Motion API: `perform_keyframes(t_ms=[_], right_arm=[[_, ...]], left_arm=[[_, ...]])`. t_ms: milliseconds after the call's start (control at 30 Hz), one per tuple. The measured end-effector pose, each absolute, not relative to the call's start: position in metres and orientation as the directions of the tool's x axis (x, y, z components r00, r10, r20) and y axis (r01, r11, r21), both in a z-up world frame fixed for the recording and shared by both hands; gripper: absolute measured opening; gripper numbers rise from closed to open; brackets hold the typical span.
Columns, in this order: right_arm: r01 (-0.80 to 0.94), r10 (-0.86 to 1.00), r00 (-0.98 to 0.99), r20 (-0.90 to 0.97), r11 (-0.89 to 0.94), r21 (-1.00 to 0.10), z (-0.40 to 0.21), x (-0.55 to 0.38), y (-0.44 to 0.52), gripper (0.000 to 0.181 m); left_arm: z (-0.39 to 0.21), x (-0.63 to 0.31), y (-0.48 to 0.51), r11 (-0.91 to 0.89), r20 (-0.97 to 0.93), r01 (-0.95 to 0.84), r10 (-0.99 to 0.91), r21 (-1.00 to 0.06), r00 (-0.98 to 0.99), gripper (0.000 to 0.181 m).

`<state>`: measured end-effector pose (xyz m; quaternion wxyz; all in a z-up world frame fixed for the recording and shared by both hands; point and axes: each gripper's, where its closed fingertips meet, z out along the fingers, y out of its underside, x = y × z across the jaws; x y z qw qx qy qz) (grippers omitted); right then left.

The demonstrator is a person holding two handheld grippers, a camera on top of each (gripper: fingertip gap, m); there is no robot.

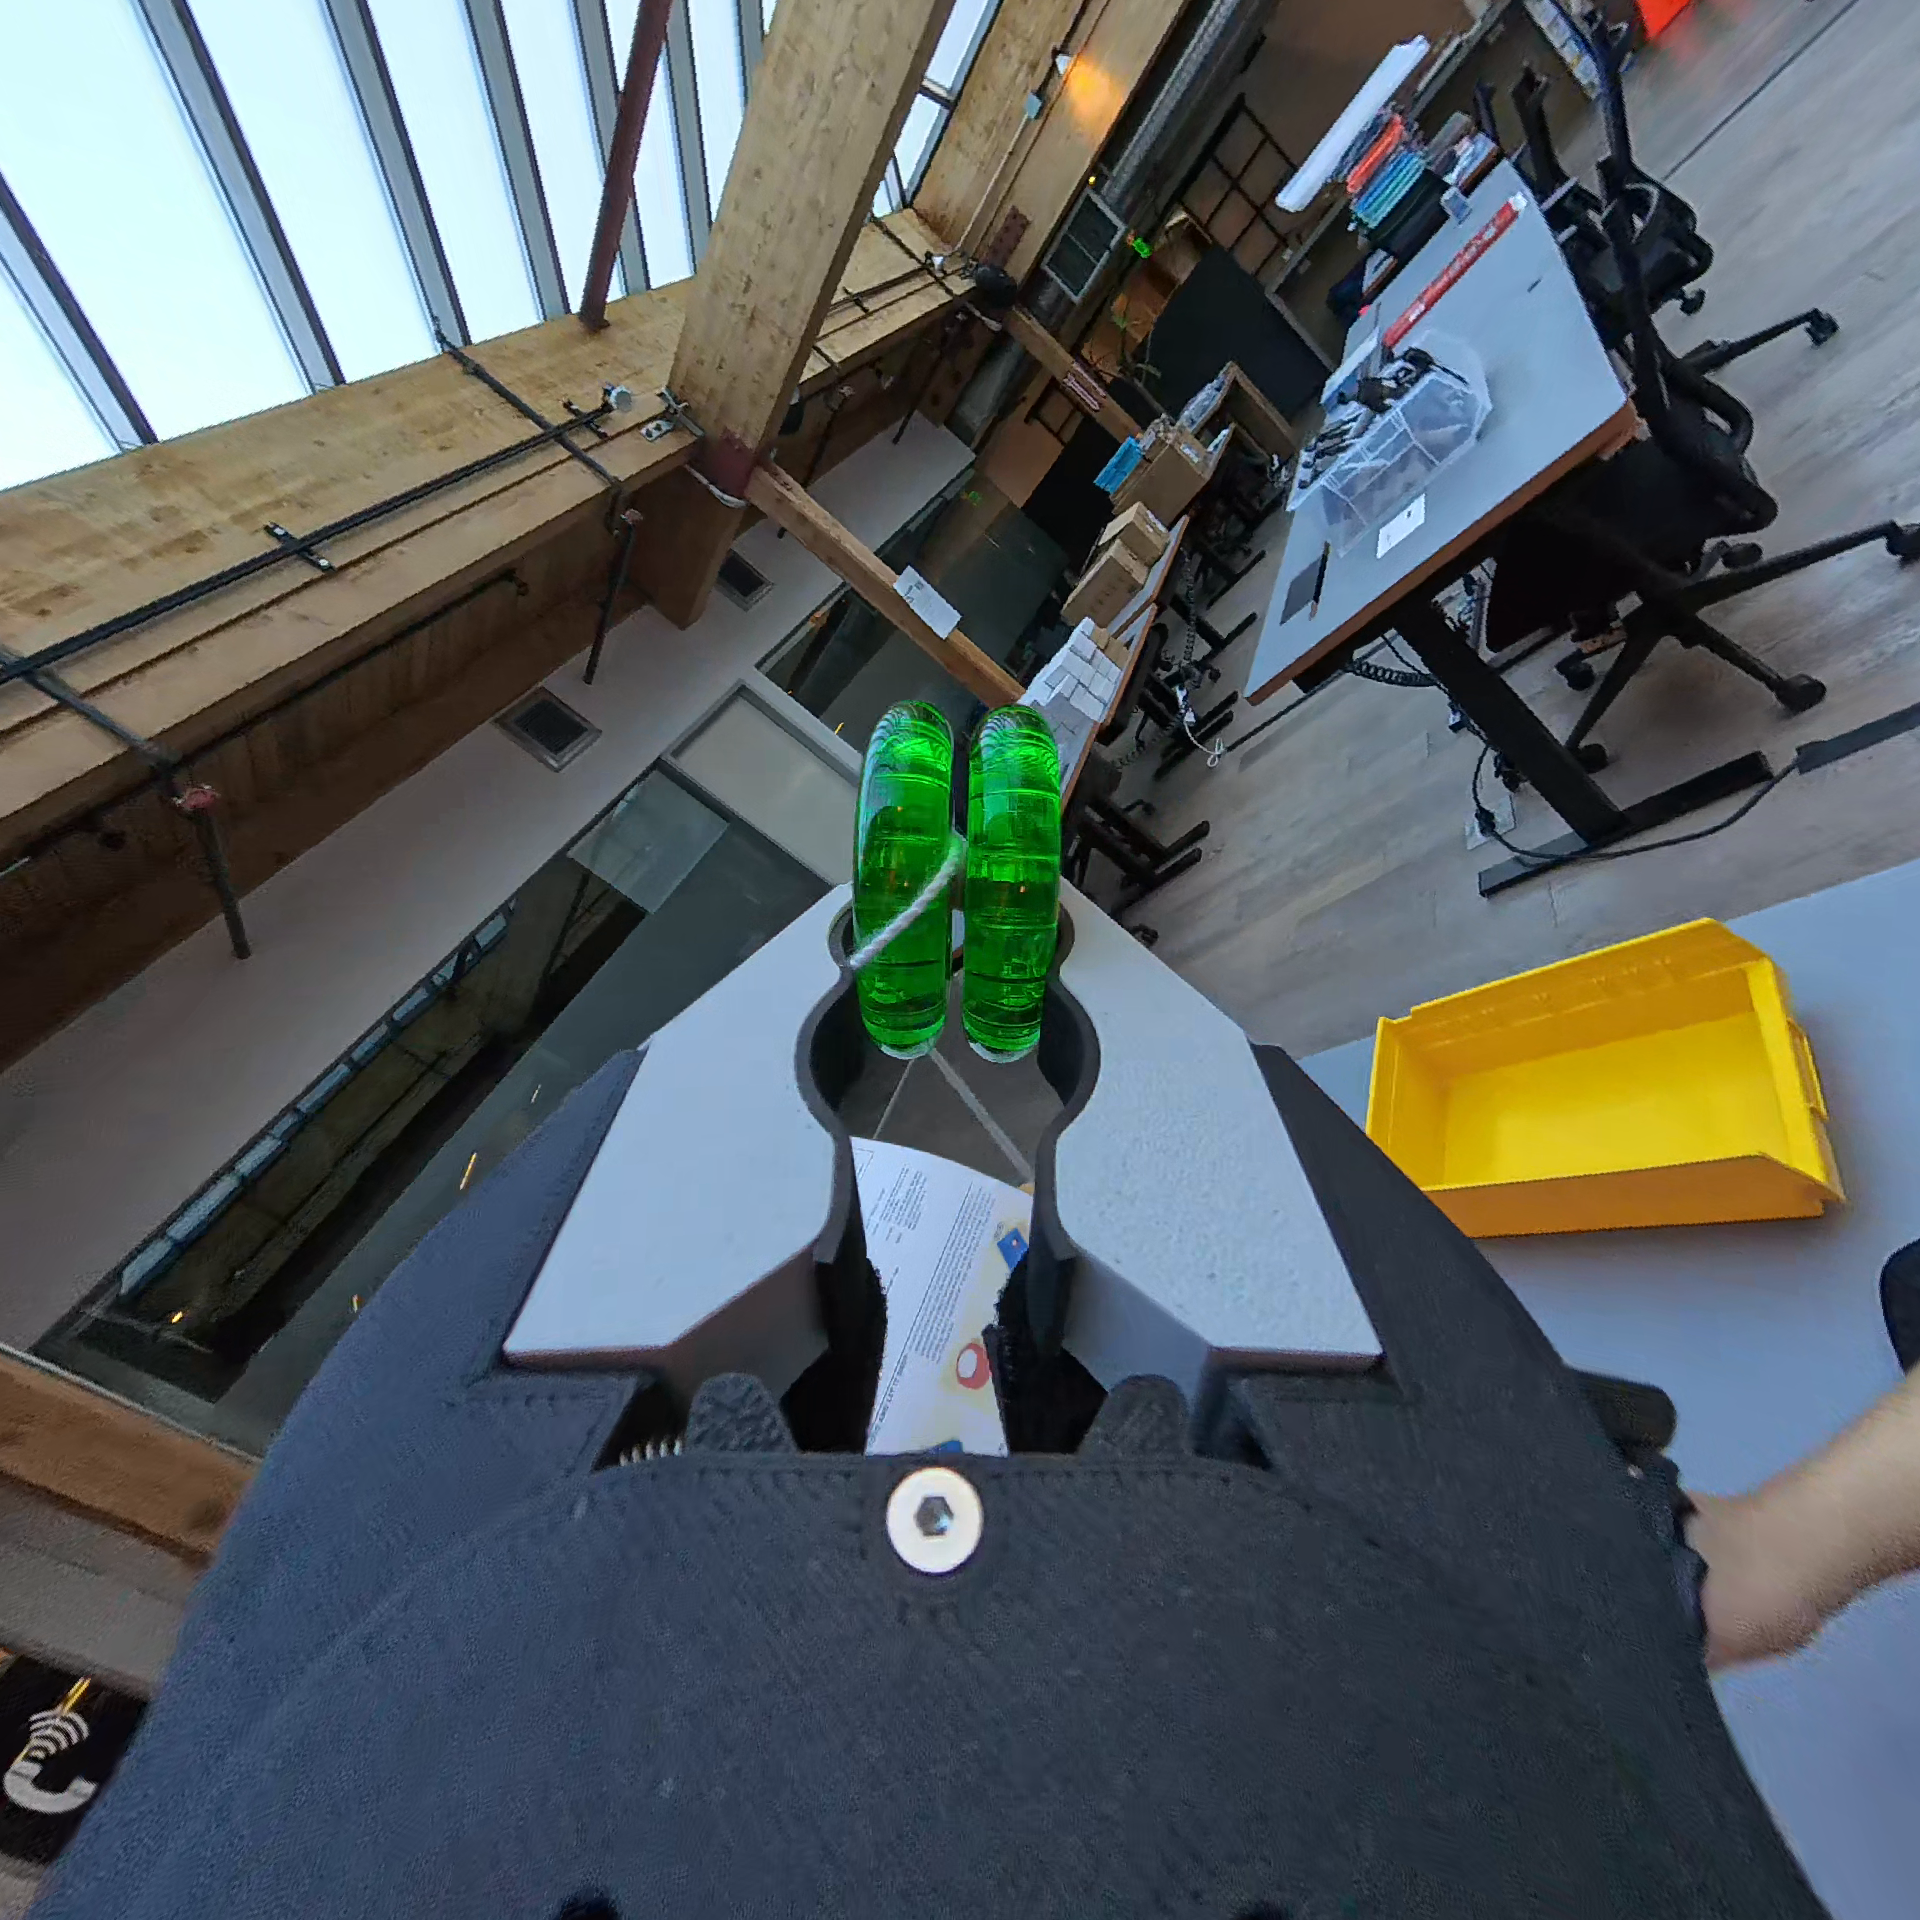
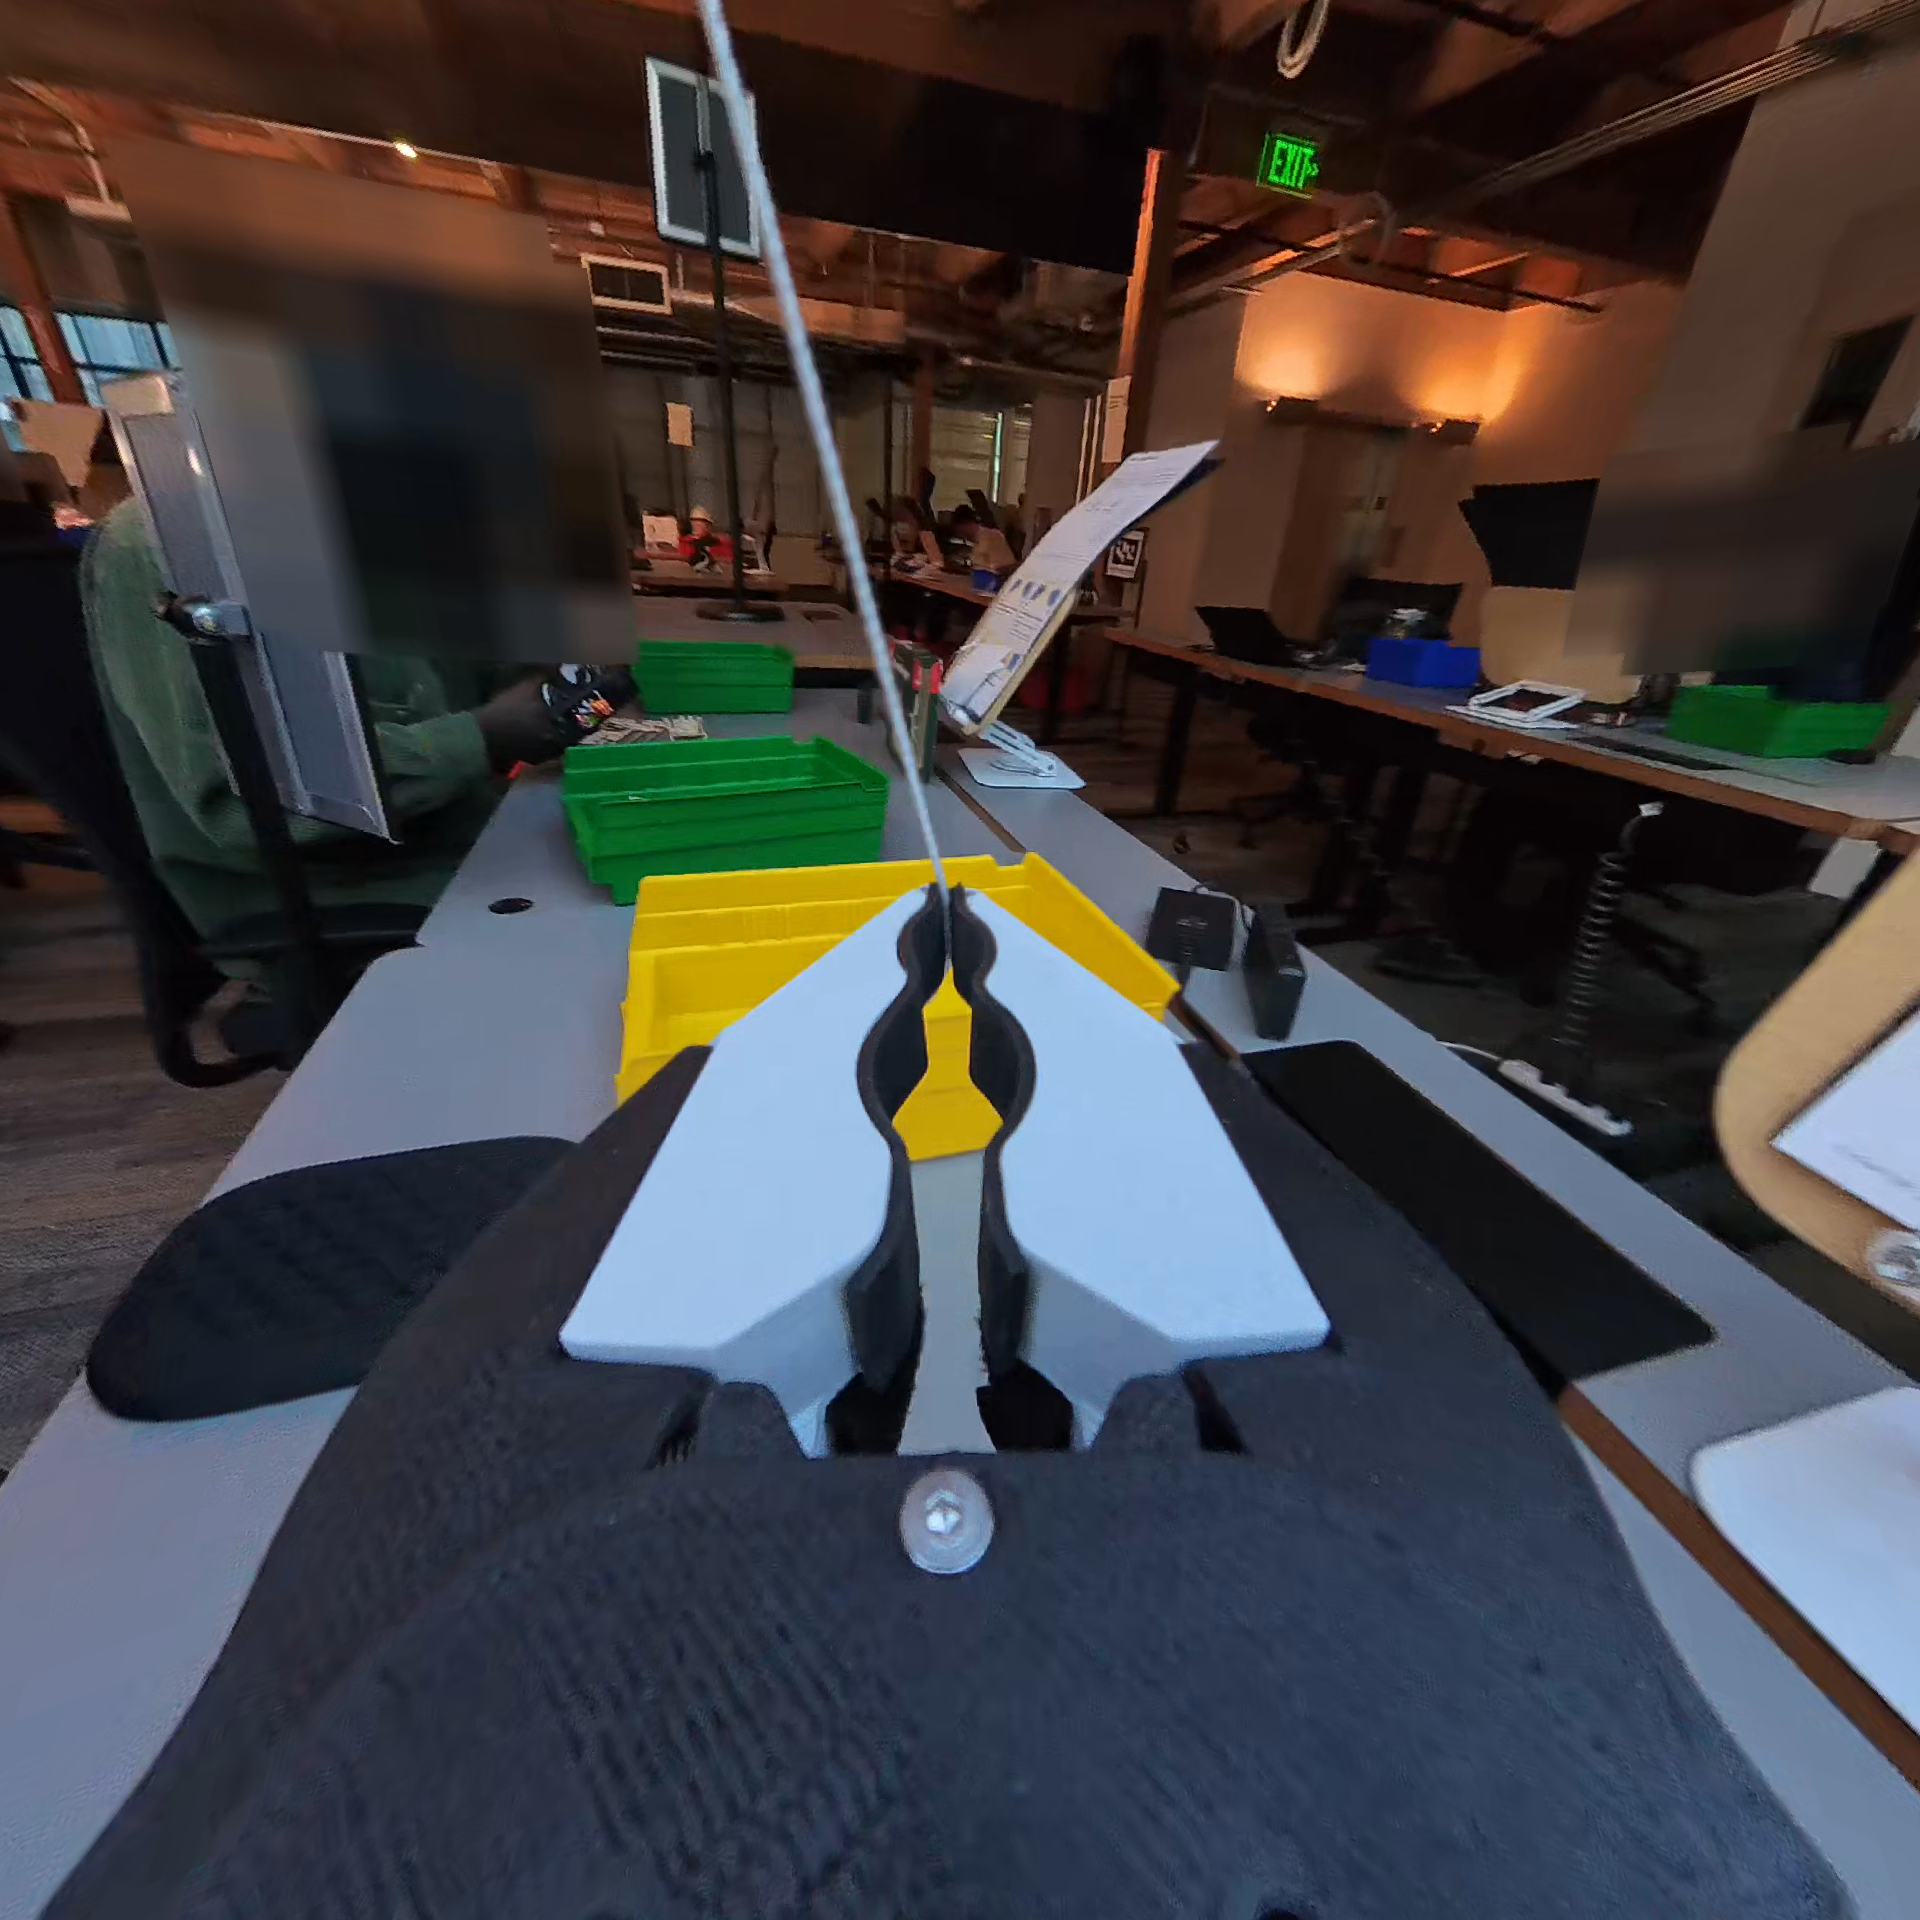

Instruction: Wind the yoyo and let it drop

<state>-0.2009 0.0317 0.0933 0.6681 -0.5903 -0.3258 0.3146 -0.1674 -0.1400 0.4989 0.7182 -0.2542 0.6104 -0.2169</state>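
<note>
Green and see-through, the two-disc plastic yoyo sits squeezed between the grey fingertips of the left gripper, edge-on to the camera so you look straight down the gap between its halves. That gripper is tilted up toward the skylight and wooden beams, well above the grey table. A thin white string comes out of the yoyo's groove and crosses the left disc, slipping off past the left finger.

Over in the right wrist view, the right gripper has its tips pressed together on that same white string, pinching it right at the very end of the fingers. From there the string runs taut, up and to the left, out the top of the picture.

Below the right gripper is an open yellow plastic bin on the grey table, with a stack of green plastic bins just behind it. The yellow bin also shows off to the right in the left wrist view.
</note>
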Motion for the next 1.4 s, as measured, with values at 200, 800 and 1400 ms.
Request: perform_keyframes(t_ms=[200,800,1400], right_arm=[[0.171,0.575,0.778,0.255,0.197,-0.965,0.167,-0.074,0.049,0.000],[0.609,0.057,0.765,0.642,0.261,-0.749,0.442,0.067,-0.041,0.000],[0.725,0.780,0.605,0.157,-0.460,-0.512,0.120,0.057,-0.050,0.055]], left_arm=[[0.497,-0.226,-0.126,0.740,-0.735,-0.078,-0.640,-0.668,0.224,0.029],[0.405,-0.241,-0.051,0.555,-0.578,-0.162,-0.794,-0.816,0.188,0.028],[0.306,-0.212,-0.040,0.366,-0.375,-0.105,-0.923,-0.925,0.084,0.028]])
